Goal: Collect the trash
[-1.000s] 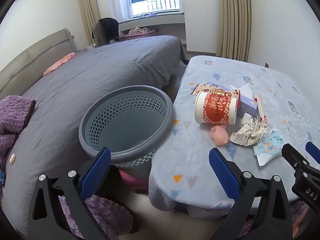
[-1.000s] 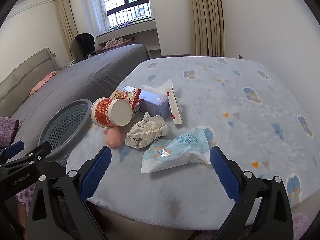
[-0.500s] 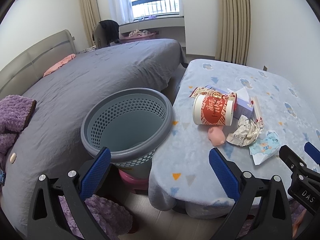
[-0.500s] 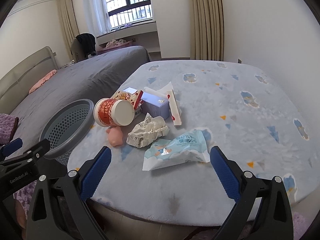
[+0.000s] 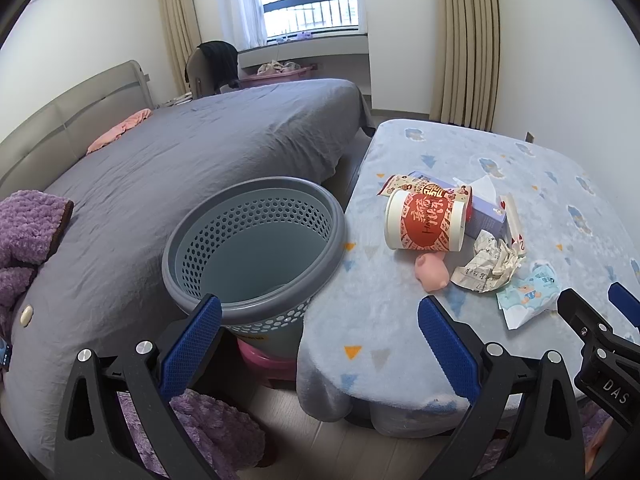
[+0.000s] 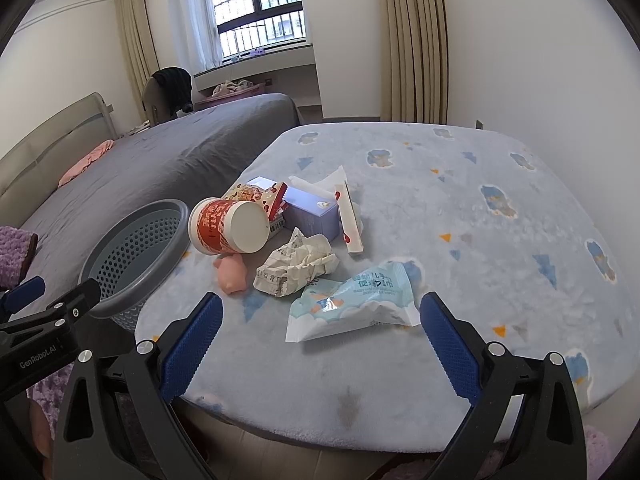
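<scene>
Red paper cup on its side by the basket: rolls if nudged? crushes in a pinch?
The red paper cup lies on its side, so it probably rolls, though the pink toy against it may block that. It looks thin-walled and empty: likely light and crushable.

Basket (image 5: 256, 248) mouth apparently unobstructed.

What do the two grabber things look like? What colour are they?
Both look alike: the left gripper and the right gripper have black plastic frames with triangle cut-outs and silver screws. Their fingers wear blue bumpy pads. White letters on the sides read "GenRobot.AI" on the left one and "DAS" on the right one.
</scene>
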